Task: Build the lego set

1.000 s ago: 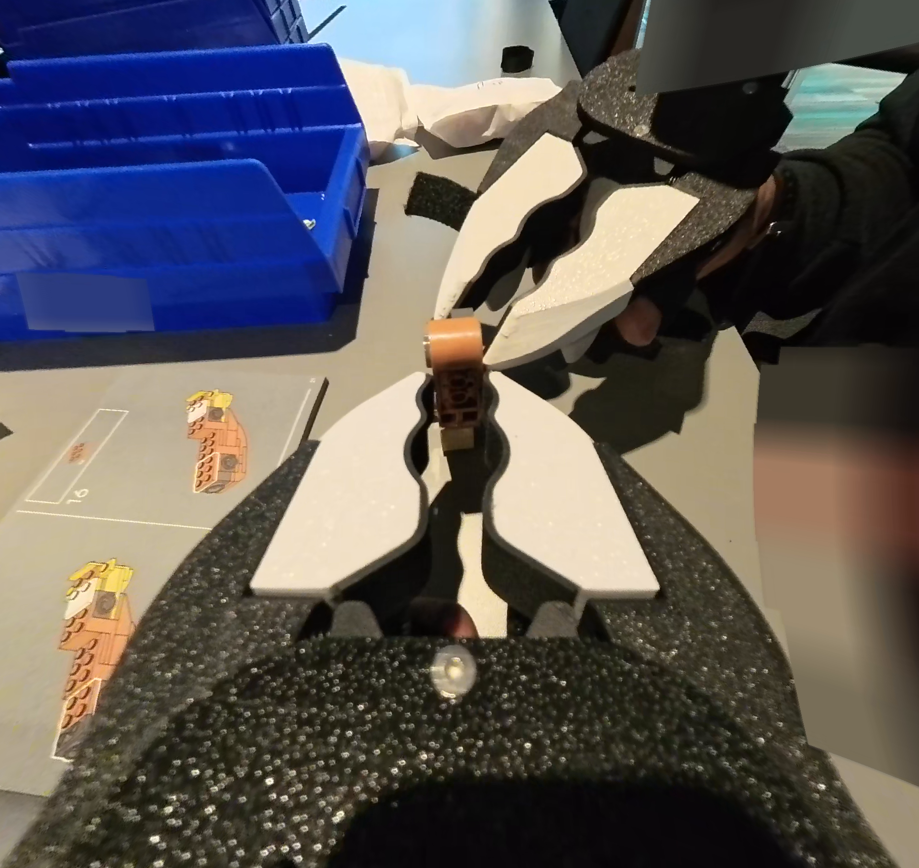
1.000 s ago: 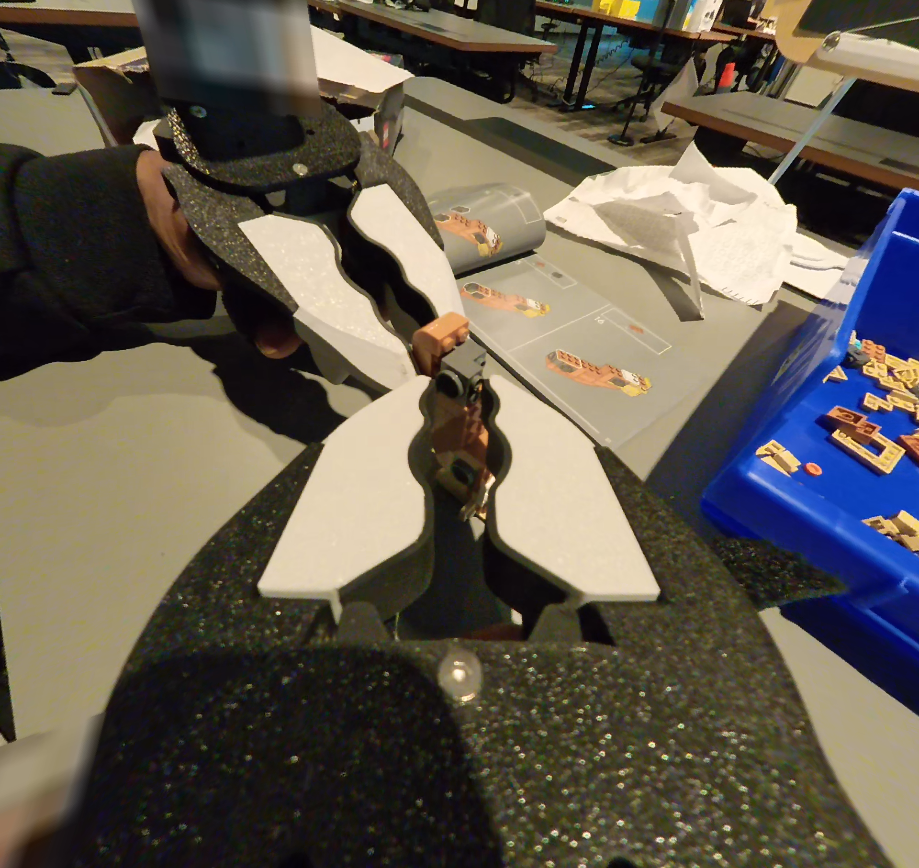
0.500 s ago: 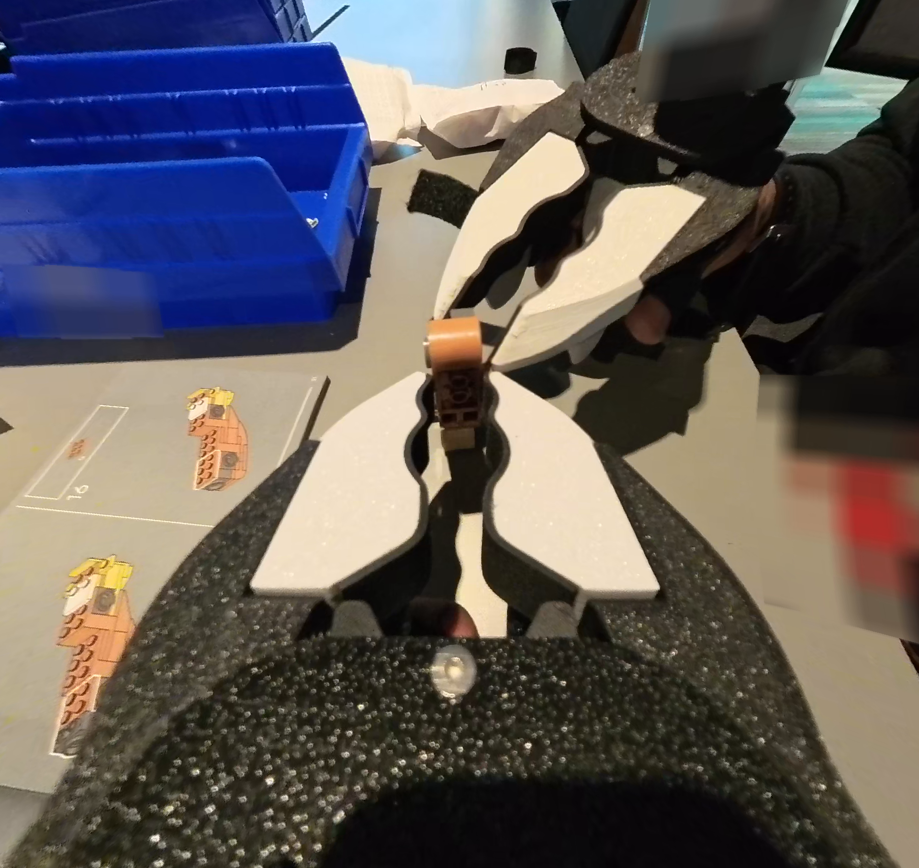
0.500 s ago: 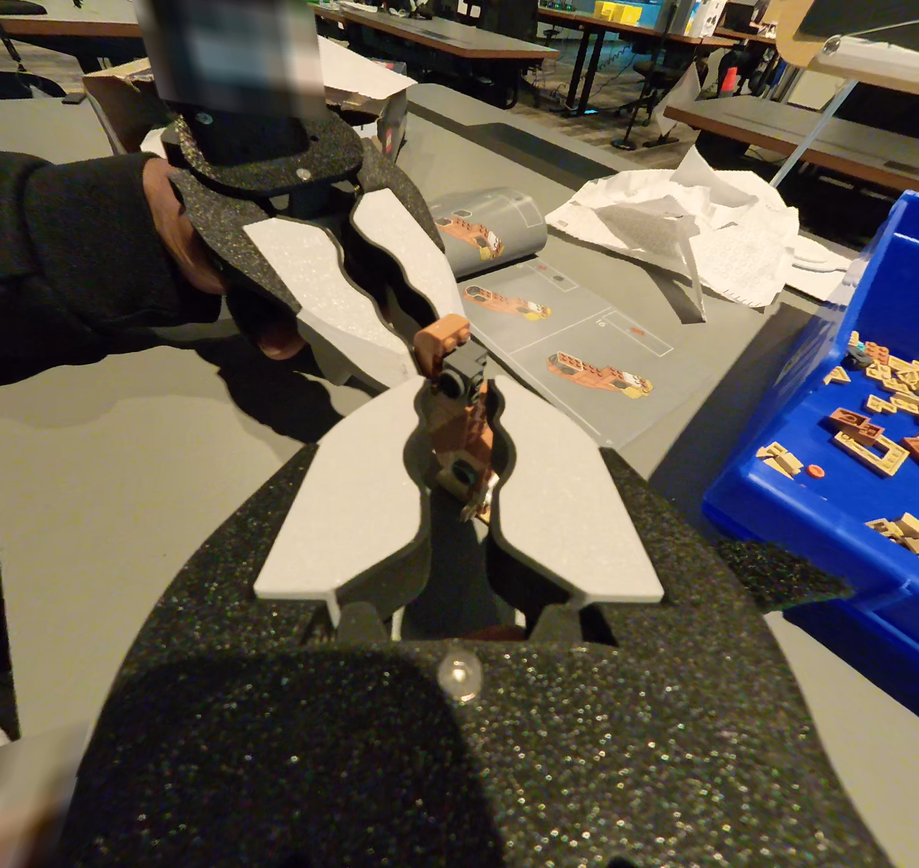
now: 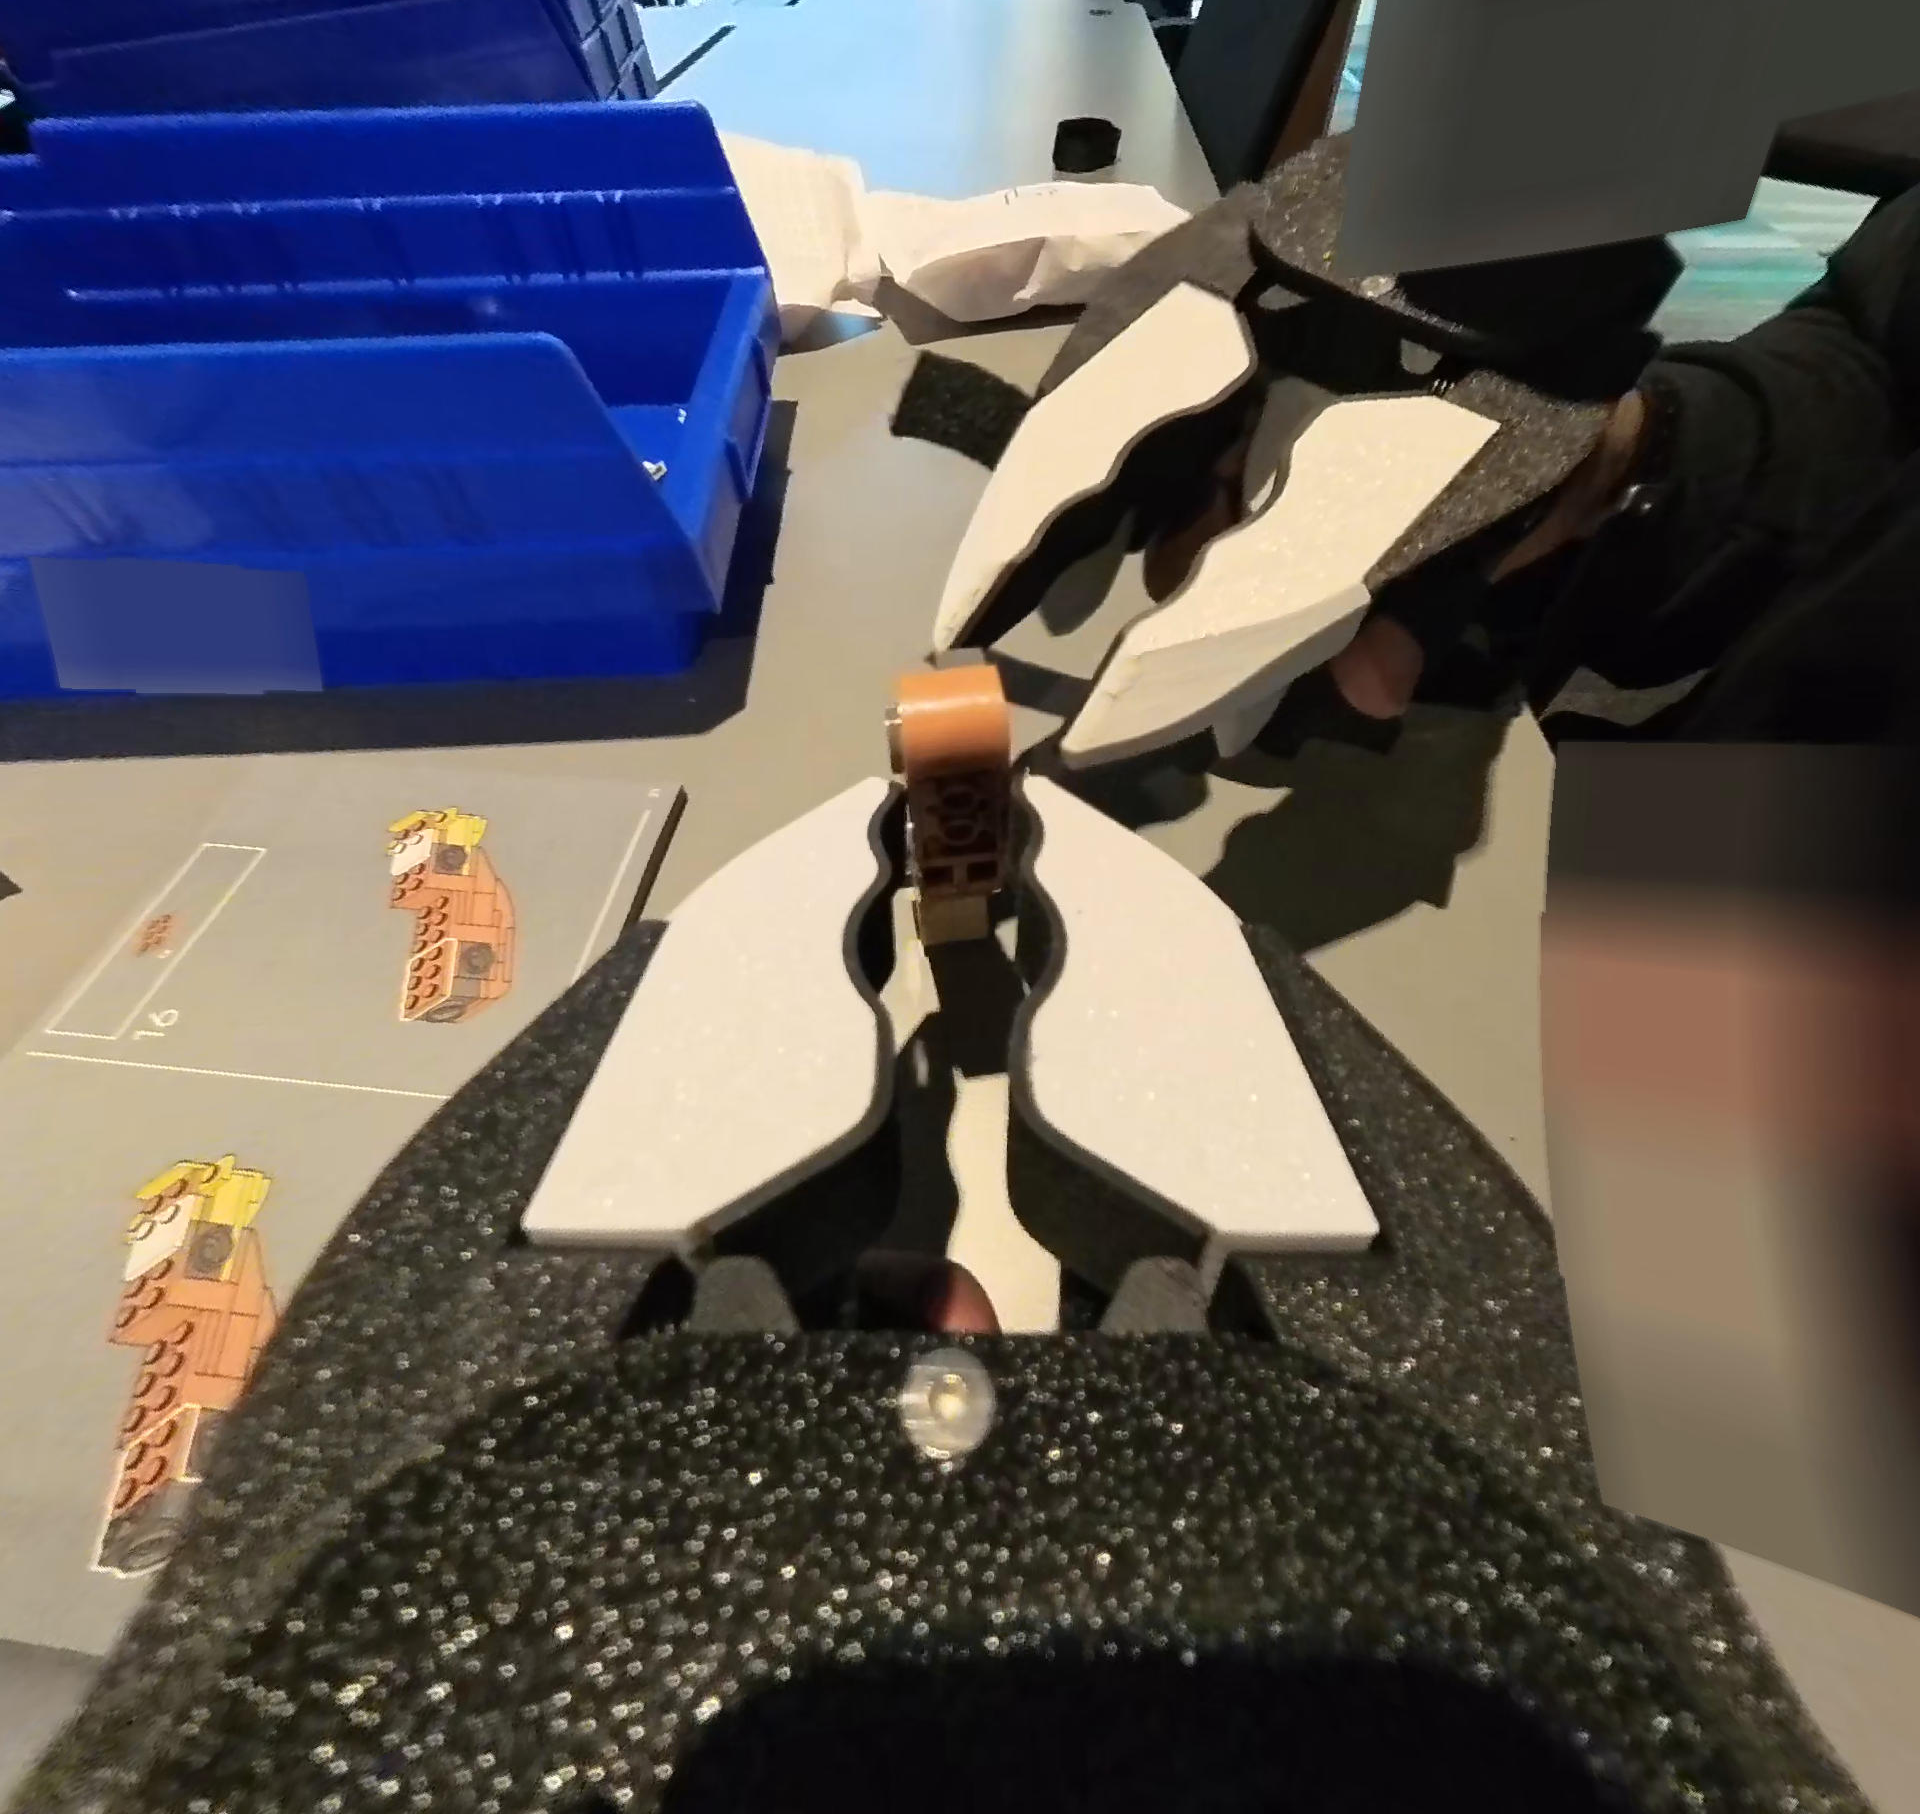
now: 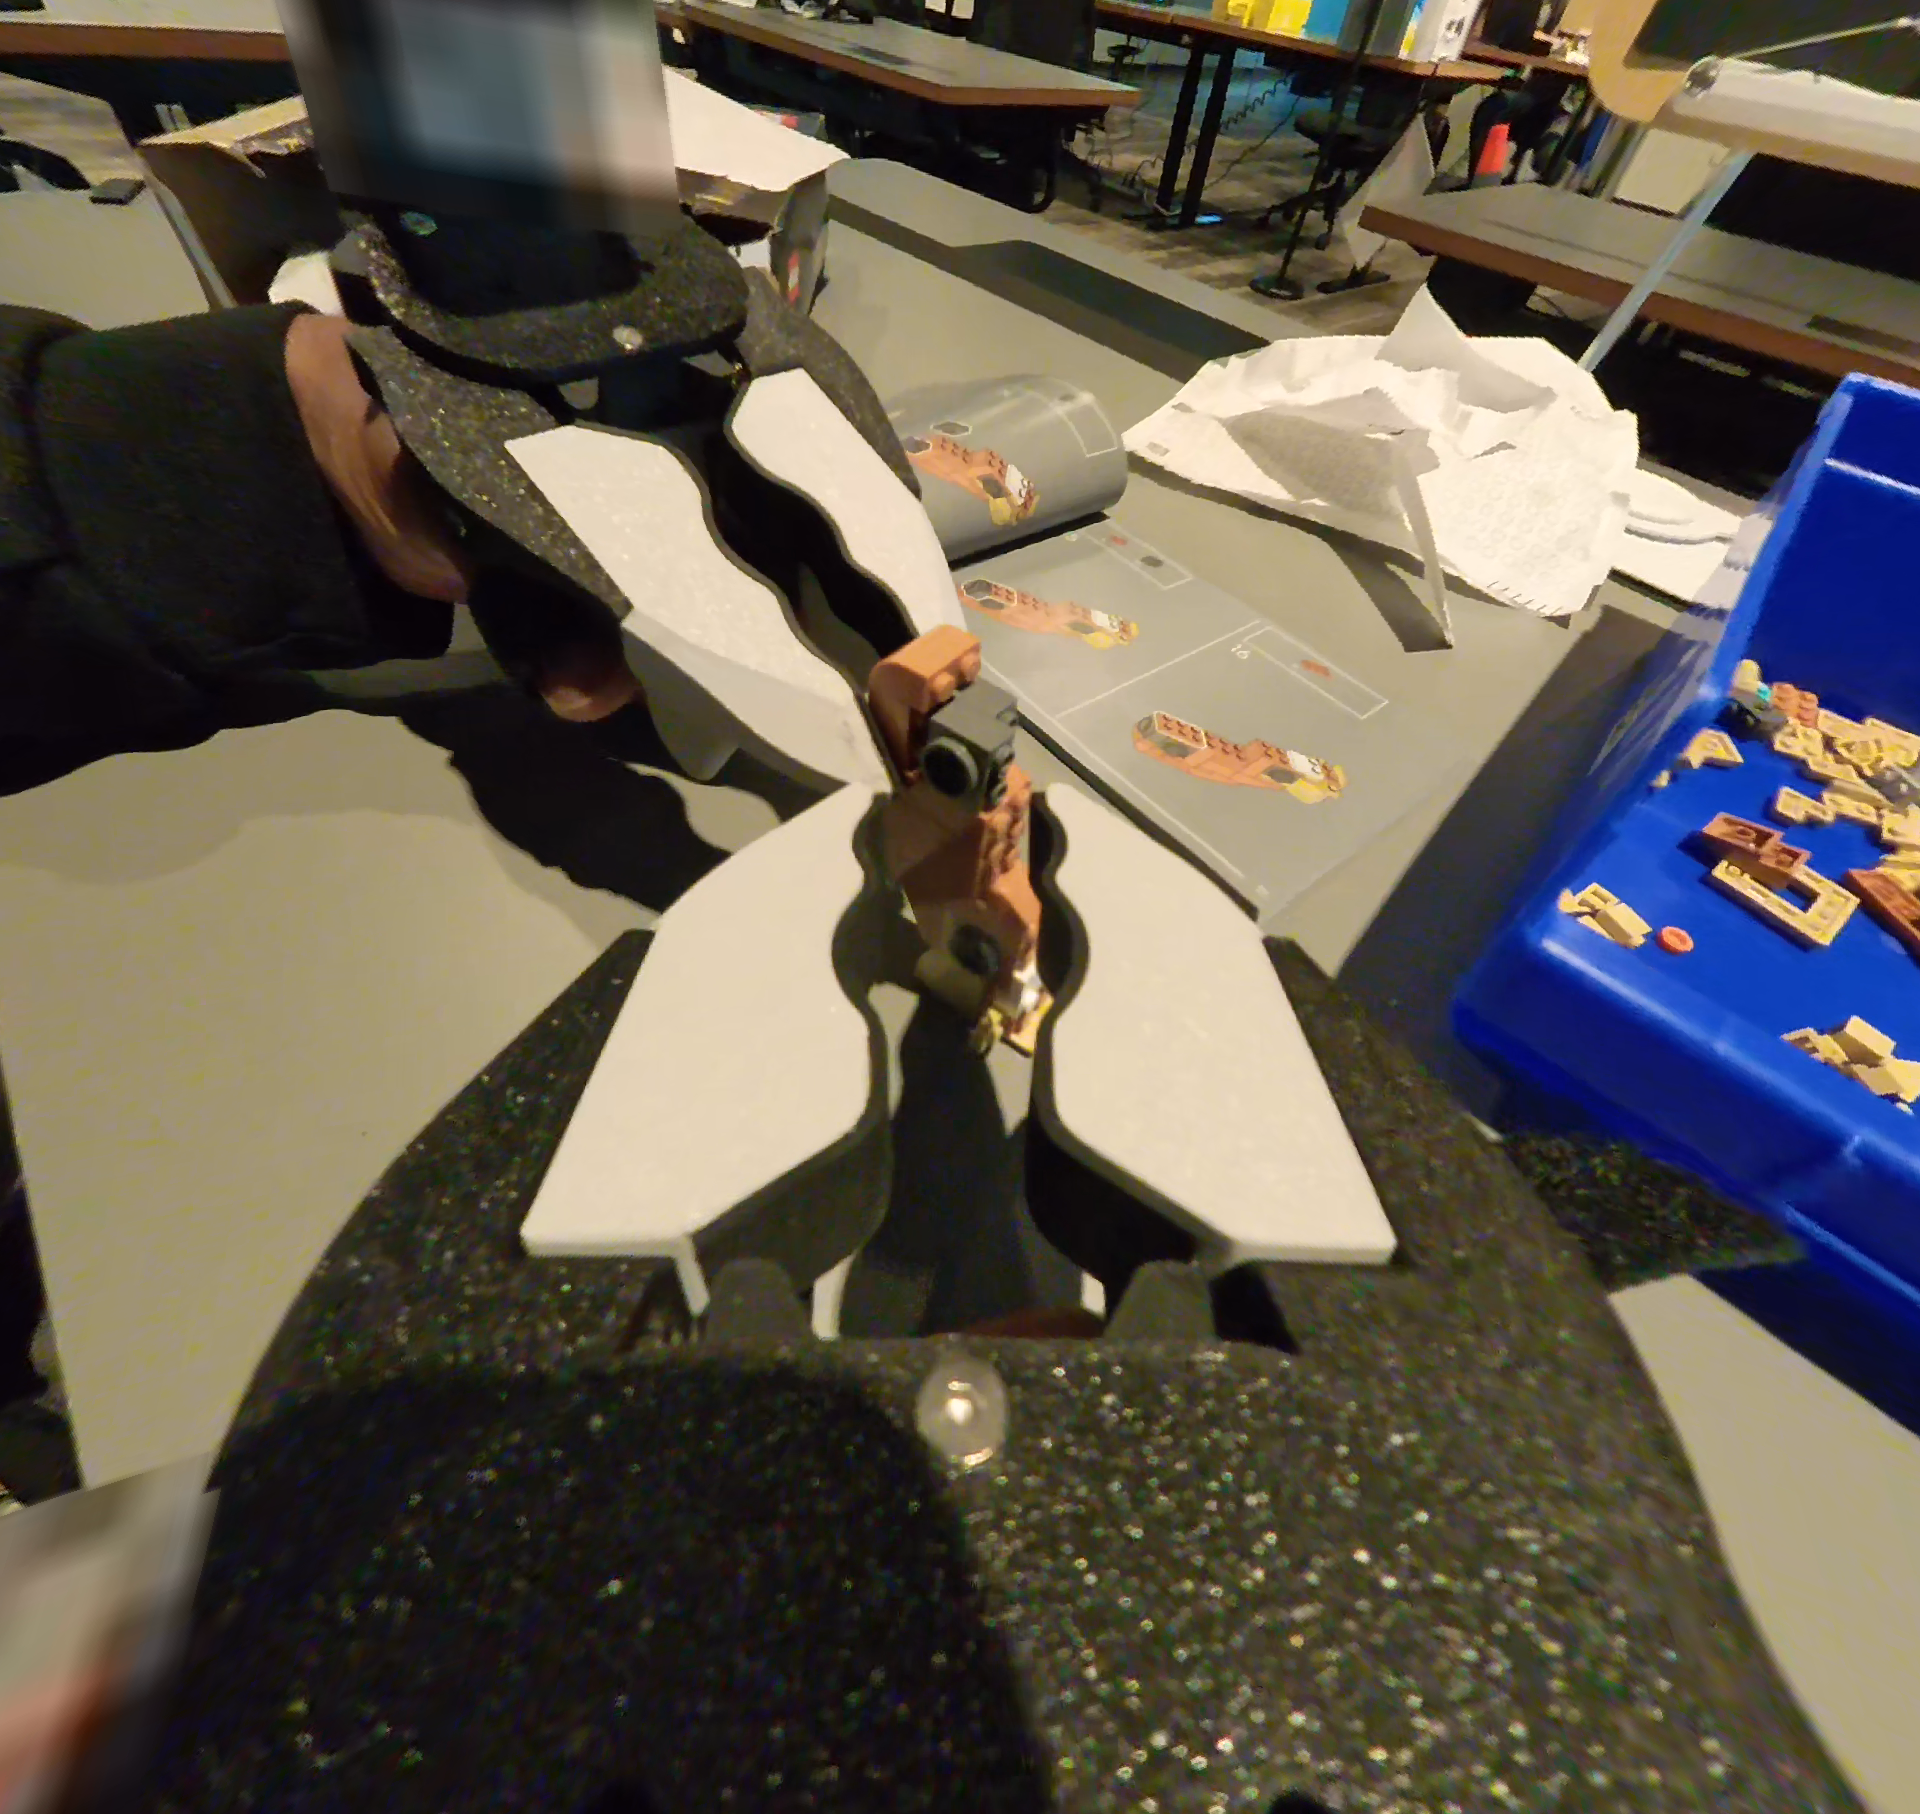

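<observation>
Moved since a second ago: right claw (image 5: 1008, 694) tips stand slightly wider about the model's far end; the rest is much as it was.

Item 1, nearest. Left claw (image 5: 956, 788): narrow, closed on the lego model (image 5: 951, 829), which I hold in the air above the worktop (image 5: 831, 621). The model points away from me with its rounded brown end piece just past the tips. I judge I keep it raised so both claws can reach it.

Item 2. Right claw, facing the left one tip to tip: parted a little and straddling the same model. The left wrist view shows a gap between one tip and the brown end piece, so I read this claw as loose, guiding rather than clamping.

Item 3. Instruction booklet (image 5: 312, 933): lying open on the worktop beside the claws, within sight for reference.

Item 4. Blue bin (image 6: 1662, 985): on the right, holding loose bricks (image 6: 1787, 860), near enough for the next pick.

Item 5, farthest. Crumpled white paper (image 6: 1403, 445), lying beyond the booklet.
</observation>
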### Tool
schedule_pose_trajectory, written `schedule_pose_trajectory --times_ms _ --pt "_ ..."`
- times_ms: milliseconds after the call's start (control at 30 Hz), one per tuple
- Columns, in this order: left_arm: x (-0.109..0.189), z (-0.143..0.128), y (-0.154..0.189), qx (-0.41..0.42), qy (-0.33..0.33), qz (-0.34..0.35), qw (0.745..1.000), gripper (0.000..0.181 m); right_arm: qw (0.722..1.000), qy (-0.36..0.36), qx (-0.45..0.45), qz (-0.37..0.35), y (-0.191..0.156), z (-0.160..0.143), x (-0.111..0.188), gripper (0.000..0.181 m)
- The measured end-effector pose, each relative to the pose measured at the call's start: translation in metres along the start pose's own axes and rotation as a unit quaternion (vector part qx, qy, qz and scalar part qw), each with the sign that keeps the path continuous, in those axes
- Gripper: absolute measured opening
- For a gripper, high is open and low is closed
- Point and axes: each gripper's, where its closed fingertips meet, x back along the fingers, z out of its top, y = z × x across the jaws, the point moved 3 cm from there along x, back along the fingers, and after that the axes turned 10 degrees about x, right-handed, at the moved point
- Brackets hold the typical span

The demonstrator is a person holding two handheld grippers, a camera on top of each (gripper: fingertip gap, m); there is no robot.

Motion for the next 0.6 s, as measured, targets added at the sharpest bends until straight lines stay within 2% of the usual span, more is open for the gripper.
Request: schedule_pose_trajectory --times_ms 233,600 --pt "0.002 0.0 0.0 0.003 0.002 0.001 1.0 0.02 0.999 -0.019 -0.023 -0.034 0.001 -0.003 0.002 0.028" --pt "0.012 -0.005 -0.001 0.003 -0.004 0.002 1.0 0.024 0.991 -0.032 -0.056 -0.116 -0.002 -0.001 0.005 0.043"
